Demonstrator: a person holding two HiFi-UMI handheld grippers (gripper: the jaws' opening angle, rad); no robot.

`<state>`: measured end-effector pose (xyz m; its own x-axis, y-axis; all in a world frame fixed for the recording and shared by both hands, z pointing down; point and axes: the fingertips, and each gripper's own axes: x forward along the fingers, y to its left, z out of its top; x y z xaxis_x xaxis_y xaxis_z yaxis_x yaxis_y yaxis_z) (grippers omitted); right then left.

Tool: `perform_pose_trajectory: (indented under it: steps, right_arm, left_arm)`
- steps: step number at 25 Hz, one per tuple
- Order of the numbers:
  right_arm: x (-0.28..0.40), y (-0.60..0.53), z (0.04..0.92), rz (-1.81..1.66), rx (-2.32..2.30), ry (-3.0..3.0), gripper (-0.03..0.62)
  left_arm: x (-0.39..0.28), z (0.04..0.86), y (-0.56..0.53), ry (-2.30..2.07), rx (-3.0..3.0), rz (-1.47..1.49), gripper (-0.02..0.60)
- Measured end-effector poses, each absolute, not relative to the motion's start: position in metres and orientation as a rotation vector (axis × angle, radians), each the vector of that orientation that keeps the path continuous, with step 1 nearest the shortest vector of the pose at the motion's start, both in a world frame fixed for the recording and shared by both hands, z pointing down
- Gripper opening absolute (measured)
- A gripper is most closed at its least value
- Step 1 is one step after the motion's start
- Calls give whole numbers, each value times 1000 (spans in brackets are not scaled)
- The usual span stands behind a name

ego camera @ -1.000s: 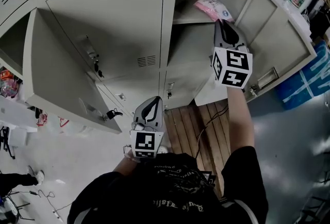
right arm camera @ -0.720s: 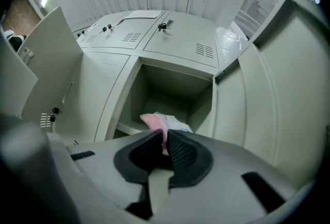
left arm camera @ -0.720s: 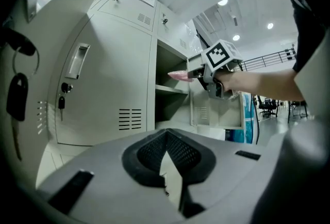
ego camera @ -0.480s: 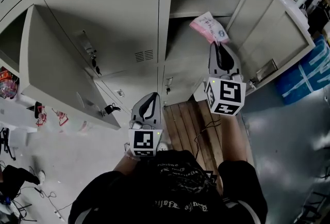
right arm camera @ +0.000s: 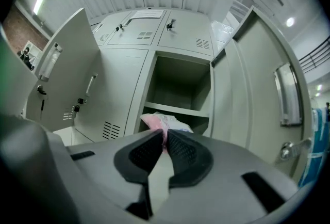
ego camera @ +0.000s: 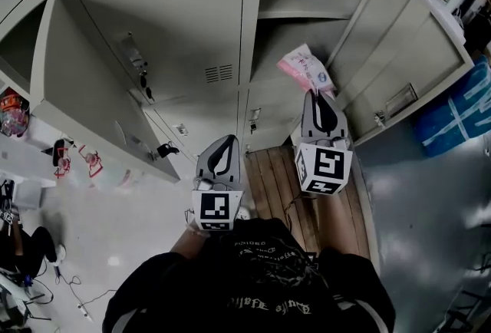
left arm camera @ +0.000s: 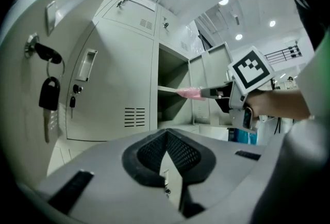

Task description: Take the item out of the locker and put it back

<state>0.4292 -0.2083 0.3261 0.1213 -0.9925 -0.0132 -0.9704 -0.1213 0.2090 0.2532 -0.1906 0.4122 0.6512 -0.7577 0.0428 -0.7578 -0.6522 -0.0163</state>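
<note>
Your right gripper (ego camera: 314, 96) is pinching a pink packet (ego camera: 305, 69); both pads are pressed onto its near edge. The packet hangs in the air just in front of the open locker (ego camera: 360, 13), below the shelf (ego camera: 295, 14) and resting on nothing.

Direction: its long axis runs straight on from your jaws, free end toward the locker opening. In the left gripper view the packet (left arm camera: 188, 93) shows edge-on, thin and about level. There its far tip lines up with the shelf edge, and whether they touch cannot be told from that side. The head view shows it clear of the shelf.

Your left gripper (ego camera: 228, 142) is low and near your body, jaws pressed together with nothing between them, well apart from the packet.

Hard to make out:
- In the right gripper view the gripper (right arm camera: 166, 135) covers the packet's (right arm camera: 166, 122) lower part; only the pink and white top shows above the pads.
- The print on the packet is too small to read.
- The top of the locker is cut off in the head view.
- The locker door (ego camera: 410, 55) stands swung open to the right.
</note>
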Motion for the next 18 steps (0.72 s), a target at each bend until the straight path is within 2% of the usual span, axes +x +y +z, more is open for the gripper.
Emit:
perform_pose_trajectory:
  steps: [18]
  right_arm:
    - [391, -182, 388, -96, 2155, -2059, 28]
  left_arm:
    - [246, 427, -184, -1371, 2815, 107, 8]
